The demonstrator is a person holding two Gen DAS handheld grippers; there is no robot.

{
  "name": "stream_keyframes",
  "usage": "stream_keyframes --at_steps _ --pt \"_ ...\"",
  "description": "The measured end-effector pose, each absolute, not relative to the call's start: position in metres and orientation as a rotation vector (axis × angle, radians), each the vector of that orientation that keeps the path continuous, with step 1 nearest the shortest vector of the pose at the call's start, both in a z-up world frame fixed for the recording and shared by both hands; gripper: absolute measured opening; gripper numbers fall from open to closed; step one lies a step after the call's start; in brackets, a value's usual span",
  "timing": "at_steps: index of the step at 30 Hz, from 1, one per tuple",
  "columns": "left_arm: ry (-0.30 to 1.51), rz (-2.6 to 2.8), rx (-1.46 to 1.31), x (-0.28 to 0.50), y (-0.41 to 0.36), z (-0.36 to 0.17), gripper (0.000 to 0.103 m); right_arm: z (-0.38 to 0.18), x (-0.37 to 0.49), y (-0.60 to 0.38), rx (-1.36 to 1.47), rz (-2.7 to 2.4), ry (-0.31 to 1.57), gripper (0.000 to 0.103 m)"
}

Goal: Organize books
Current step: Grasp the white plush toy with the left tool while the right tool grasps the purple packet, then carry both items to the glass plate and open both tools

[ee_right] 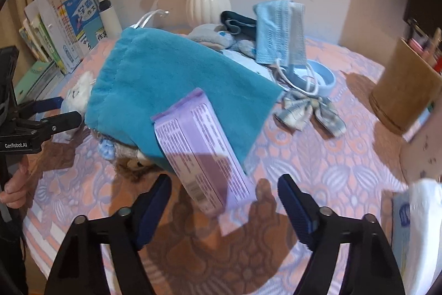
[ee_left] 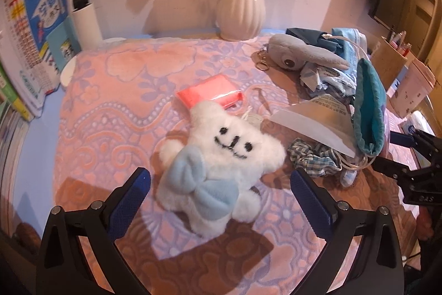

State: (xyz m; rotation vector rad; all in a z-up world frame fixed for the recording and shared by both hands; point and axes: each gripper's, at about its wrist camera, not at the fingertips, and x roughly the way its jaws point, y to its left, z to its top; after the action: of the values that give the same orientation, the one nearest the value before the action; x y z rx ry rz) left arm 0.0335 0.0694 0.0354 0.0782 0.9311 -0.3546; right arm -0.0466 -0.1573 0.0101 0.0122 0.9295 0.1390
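Books (ee_left: 41, 29) stand leaning at the far left of the table, also seen in the right wrist view as books (ee_right: 69, 26) beside a white pole. My left gripper (ee_left: 221, 179) is open, its blue pads on either side of a white plush toy (ee_left: 221, 154) with a pale blue bow, not pressing it. My right gripper (ee_right: 223, 181) is open over a purple packet (ee_right: 204, 148) that leans on a teal drawstring pouch (ee_right: 176, 90); the packet's near end lies between the fingers without contact. Each gripper appears at the edge of the other's view.
A pink-and-lilac cloth (ee_left: 110, 107) covers the table. On it lie a pink packet (ee_left: 212, 94), a grey plush (ee_left: 301, 53), a checked bow (ee_right: 312, 112), a blue face mask (ee_right: 279, 29) and a white vase (ee_left: 240, 15). A brown pen cup (ee_right: 406, 93) stands right. A hand (ee_right: 13, 184) shows at left.
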Motion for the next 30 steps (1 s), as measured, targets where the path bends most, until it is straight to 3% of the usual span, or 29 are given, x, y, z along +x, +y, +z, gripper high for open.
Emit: stream_keyframes --at_steps 1,3,6,21,30 --pt "0.938 -0.363 0.079 0.035 0.068 0.034 0.094 0.009 -0.045 -0.156 0.007 0.139 0.927 0.072" --pt "0.948 -0.366 0.083 0.038 0.067 0.031 0.060 0.007 -0.044 -0.156 0.009 0.158 0.931 0.053" --pt "0.954 -0.367 0.088 0.037 0.067 0.030 0.047 0.006 -0.045 -0.156 0.007 0.172 0.933 0.044" --pt "0.771 -0.417 0.044 -0.027 0.055 0.101 0.045 0.042 -0.101 -0.173 0.164 0.251 0.871 0.040" --pt "0.768 -0.460 0.048 -0.039 0.033 0.105 0.045 0.006 -0.118 -0.184 0.190 0.267 1.033 0.043"
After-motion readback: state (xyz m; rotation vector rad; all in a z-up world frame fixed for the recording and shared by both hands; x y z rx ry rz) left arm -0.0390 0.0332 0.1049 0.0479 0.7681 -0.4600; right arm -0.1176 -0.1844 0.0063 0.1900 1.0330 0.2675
